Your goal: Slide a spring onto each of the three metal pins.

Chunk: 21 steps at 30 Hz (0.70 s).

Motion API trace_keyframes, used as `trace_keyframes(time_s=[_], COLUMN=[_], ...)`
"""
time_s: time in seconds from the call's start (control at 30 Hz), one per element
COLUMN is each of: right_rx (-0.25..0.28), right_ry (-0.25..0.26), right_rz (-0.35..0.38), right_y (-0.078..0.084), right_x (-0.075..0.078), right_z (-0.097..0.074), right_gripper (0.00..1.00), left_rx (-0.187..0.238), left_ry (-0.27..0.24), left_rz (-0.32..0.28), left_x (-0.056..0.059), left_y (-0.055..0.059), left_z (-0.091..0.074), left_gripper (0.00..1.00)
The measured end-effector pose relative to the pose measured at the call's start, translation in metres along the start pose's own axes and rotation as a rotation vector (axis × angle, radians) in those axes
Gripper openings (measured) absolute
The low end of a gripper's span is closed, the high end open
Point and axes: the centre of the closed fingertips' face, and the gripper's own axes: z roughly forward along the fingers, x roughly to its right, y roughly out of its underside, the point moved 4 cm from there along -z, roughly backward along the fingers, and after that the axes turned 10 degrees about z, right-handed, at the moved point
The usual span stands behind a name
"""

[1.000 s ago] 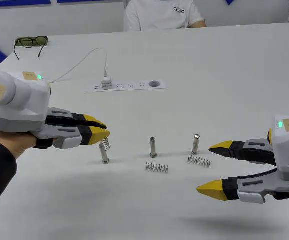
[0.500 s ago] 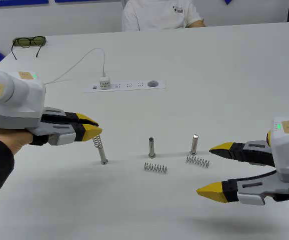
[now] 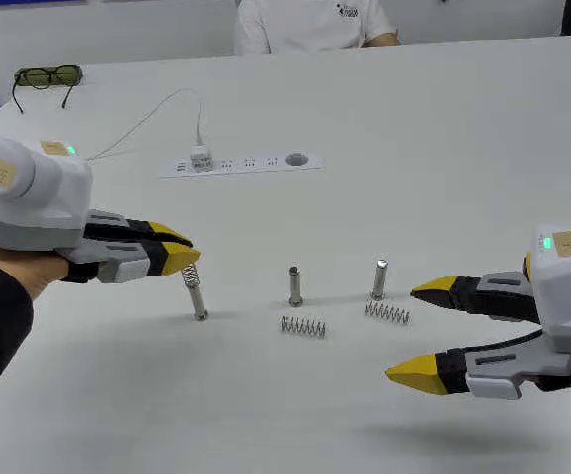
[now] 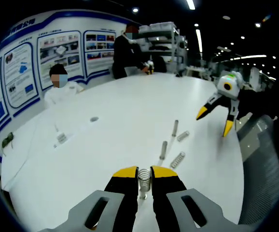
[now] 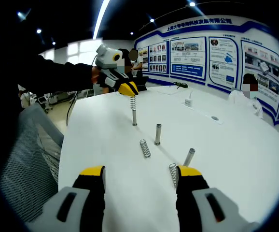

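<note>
Three short metal pins stand in a row on the white table (image 3: 463, 148): left pin (image 3: 199, 302), middle pin (image 3: 294, 286), right pin (image 3: 379, 279). My left gripper (image 3: 182, 255) is shut on a spring (image 3: 191, 276) whose lower end meets the top of the left pin, slightly tilted. The left gripper view has that spring (image 4: 144, 180) between the yellow fingertips (image 4: 127, 172). Two loose springs lie flat: one (image 3: 303, 325) in front of the middle pin, one (image 3: 387, 312) by the right pin. My right gripper (image 3: 422, 331) is open, empty, just right of that spring (image 5: 173, 174).
A white power strip (image 3: 236, 164) with a plug and a cable lies behind the pins. Dark glasses (image 3: 40, 75) rest at the far left corner. A person in a white shirt (image 3: 305, 25) sits at the far edge.
My left gripper has pulled back to the left with the spring, which went from beside the left pin's top to in line above it. The right gripper has stayed put.
</note>
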Motion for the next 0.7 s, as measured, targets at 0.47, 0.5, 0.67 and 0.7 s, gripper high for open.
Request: trace_keyframes(time_s=[0.47,0.5,0.67,0.7], right_rx=[-0.003,-0.004,-0.004,-0.004], right_ry=[-0.007,-0.007,-0.004,-0.004], right_rz=[0.000,0.000,0.003,0.003], right_y=[0.000,0.001,0.001,0.001], right_x=[-0.002,-0.002,-0.001,-0.001], right_z=[0.001,0.001,0.001,0.001], right_gripper=[0.60,0.60,0.60,0.60], left_rx=[-0.008,-0.012,-0.018,-0.019], left_ry=[-0.007,-0.007,-0.004,-0.004], left_rz=[0.003,0.003,0.005,0.004], left_x=[-0.002,-0.003,-0.002,-0.002], left_y=[0.005,0.006,0.010,0.011], left_z=[0.003,0.004,0.006,0.007], left_gripper=[0.09,0.09,0.09,0.09])
